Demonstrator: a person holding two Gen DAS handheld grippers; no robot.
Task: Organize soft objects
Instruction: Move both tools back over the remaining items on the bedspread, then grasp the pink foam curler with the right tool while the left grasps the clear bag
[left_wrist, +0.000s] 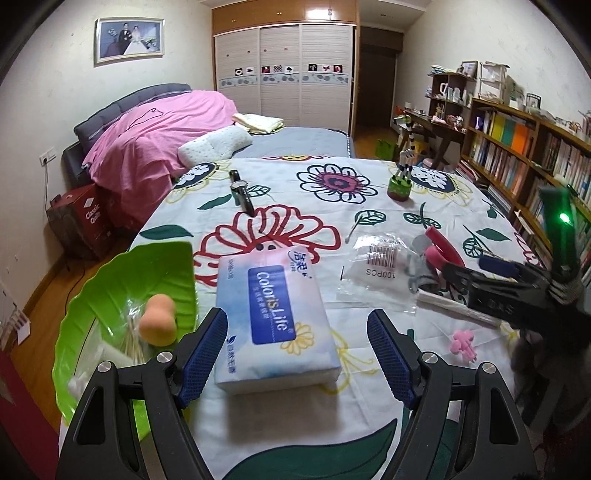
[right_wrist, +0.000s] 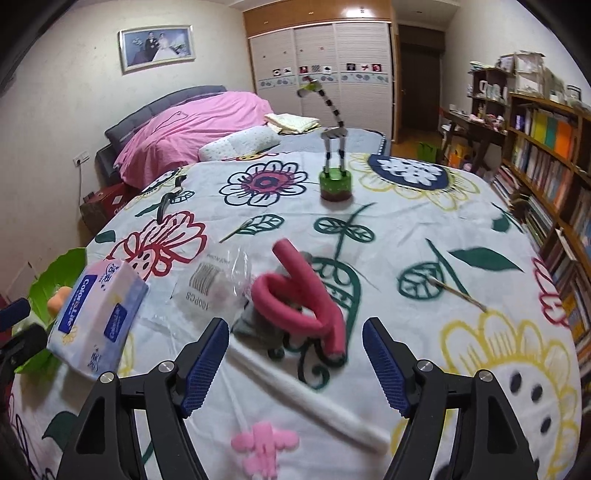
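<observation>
The tissue pack (left_wrist: 275, 317) lies lengthwise between the left gripper (left_wrist: 297, 354)'s wide-open, empty fingers, nearer than the right gripper (right_wrist: 295, 362), likewise open.

The right gripper (right_wrist: 295, 363) is hovering with its blue-padded jaws standing apart, nothing between them, just short of the bent pink foam roller (right_wrist: 295, 295), which is lying on the flower-printed bedsheet (right_wrist: 406, 229), a grey cloth (right_wrist: 255, 328) lying beneath it.

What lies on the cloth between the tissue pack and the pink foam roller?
A clear plastic bag with a barcode lies between the tissue pack and the pink foam roller, seen in both wrist views.
</observation>
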